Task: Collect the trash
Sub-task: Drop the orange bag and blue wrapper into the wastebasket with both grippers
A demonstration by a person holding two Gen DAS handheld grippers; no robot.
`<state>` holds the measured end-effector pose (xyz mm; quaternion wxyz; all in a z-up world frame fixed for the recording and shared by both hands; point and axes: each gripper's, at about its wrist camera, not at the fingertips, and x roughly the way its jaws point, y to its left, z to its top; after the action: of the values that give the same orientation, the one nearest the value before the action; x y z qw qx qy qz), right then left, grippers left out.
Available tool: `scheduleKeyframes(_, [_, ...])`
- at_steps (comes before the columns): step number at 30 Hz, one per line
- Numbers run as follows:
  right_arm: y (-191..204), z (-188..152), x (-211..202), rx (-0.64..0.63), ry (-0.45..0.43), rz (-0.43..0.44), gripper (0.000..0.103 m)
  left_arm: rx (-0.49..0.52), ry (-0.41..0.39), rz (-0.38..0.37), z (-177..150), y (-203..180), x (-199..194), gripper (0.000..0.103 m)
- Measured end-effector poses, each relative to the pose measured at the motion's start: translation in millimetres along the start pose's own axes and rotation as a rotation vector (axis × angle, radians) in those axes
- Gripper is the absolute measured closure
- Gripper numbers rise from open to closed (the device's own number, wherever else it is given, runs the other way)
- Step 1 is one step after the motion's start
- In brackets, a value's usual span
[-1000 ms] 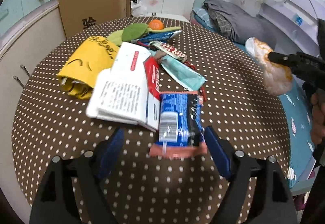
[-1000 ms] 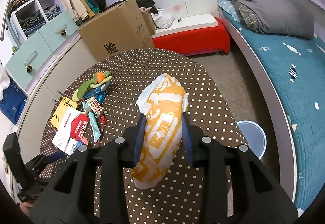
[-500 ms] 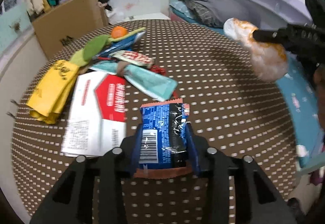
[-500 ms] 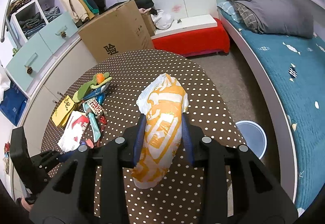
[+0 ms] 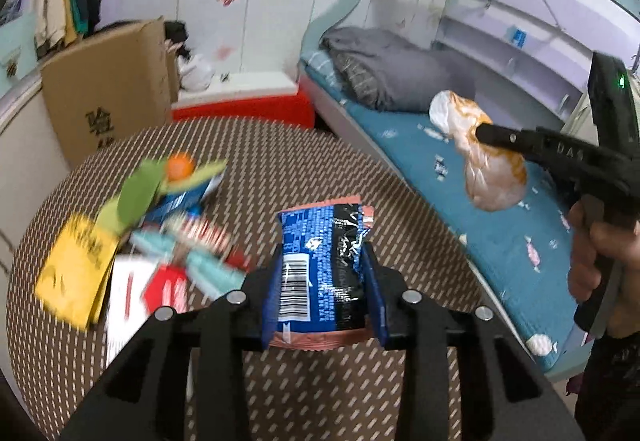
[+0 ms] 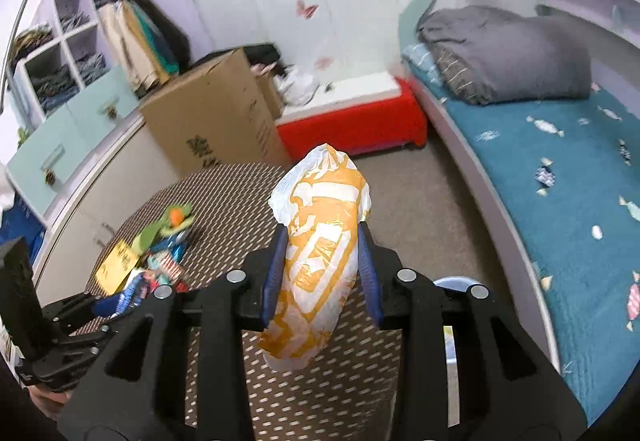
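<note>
My left gripper is shut on a blue snack wrapper with a barcode and holds it lifted above the round dotted table. My right gripper is shut on a crumpled orange and white plastic bag, held in the air past the table's right edge; it also shows in the left wrist view. More trash lies on the table's left: a yellow packet, a red and white packet, a teal wrapper and green wrappers.
A small orange ball sits among the wrappers. A cardboard box stands behind the table. A bed with a teal cover runs along the right. A round bin rim shows on the floor beside the table.
My left gripper closed on the blue wrapper and lifted it off the table, tilting up. My right gripper kept hold of the orange bag and rose slightly.
</note>
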<state>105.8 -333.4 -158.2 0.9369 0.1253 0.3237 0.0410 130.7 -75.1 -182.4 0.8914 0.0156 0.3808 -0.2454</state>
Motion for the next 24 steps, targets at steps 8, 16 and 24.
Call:
scheduleKeyframes(8, [-92, 14, 6, 0.121, -0.002, -0.136, 0.069, 0.038, -0.041, -0.065, 59, -51, 32, 0.067])
scheduleKeyframes(16, [-173, -19, 65, 0.261, 0.12, -0.21, 0.069, 0.091, 0.023, -0.107, 91, -101, 94, 0.067])
scheduleKeyframes(24, [-223, -56, 130, 0.342, 0.228, -0.214, 0.065, 0.14, 0.12, -0.113, 102, -141, 160, 0.067])
